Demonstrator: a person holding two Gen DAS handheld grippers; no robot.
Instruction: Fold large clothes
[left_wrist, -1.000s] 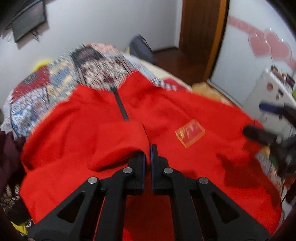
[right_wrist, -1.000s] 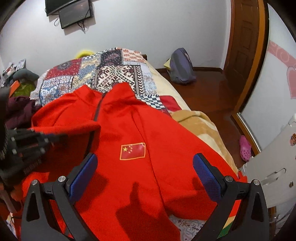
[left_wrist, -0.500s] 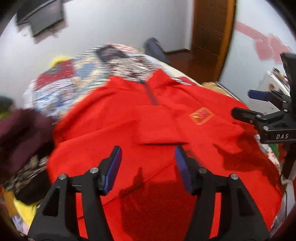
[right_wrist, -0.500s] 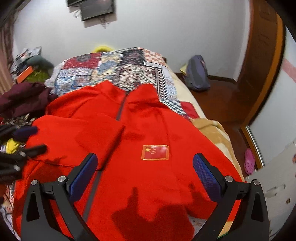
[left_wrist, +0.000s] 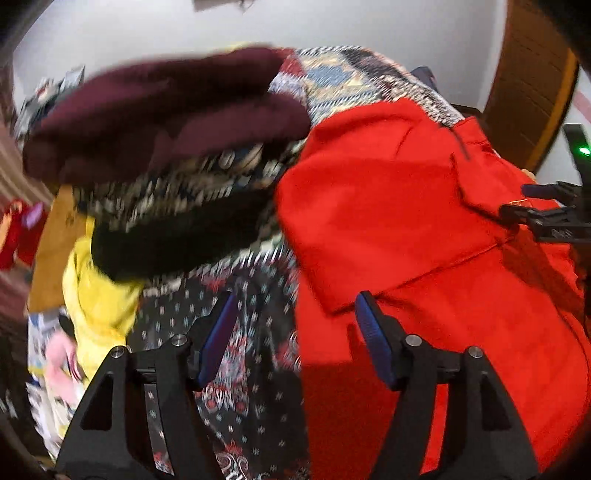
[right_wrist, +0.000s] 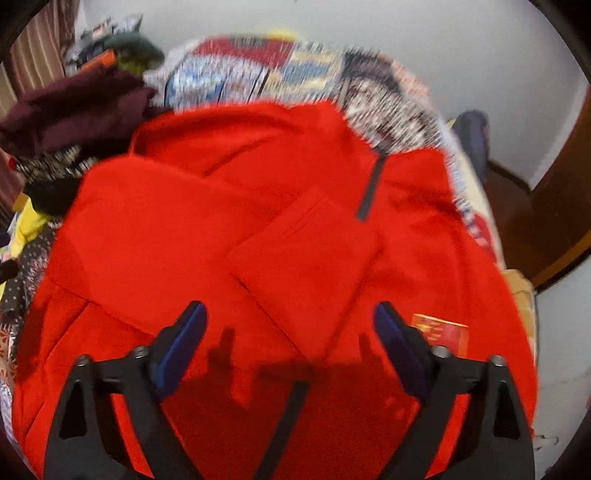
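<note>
A large red zip-neck sweatshirt (right_wrist: 229, 236) lies spread on the bed, front up, with its left sleeve (right_wrist: 306, 258) folded across the chest and a small flag patch (right_wrist: 441, 330) on the right. It also shows in the left wrist view (left_wrist: 399, 236). My left gripper (left_wrist: 295, 339) is open and empty, above the garment's left edge where it meets the patterned bedspread (left_wrist: 251, 354). My right gripper (right_wrist: 291, 343) is open and empty over the lower front of the sweatshirt; it also shows at the right edge of the left wrist view (left_wrist: 543, 210).
A pile of clothes lies left of the sweatshirt: a maroon garment (left_wrist: 166, 114), a black one (left_wrist: 173, 240) and a yellow one (left_wrist: 96, 295). A patchwork quilt (right_wrist: 295, 70) covers the bed's head end. A wooden door (left_wrist: 532, 85) and a blue bag (right_wrist: 474, 140) are at the right.
My left gripper let go of the sleeve, opened and swung left toward the garment's edge and the clothes pile. My right gripper stayed open and moved left over the sweatshirt's middle.
</note>
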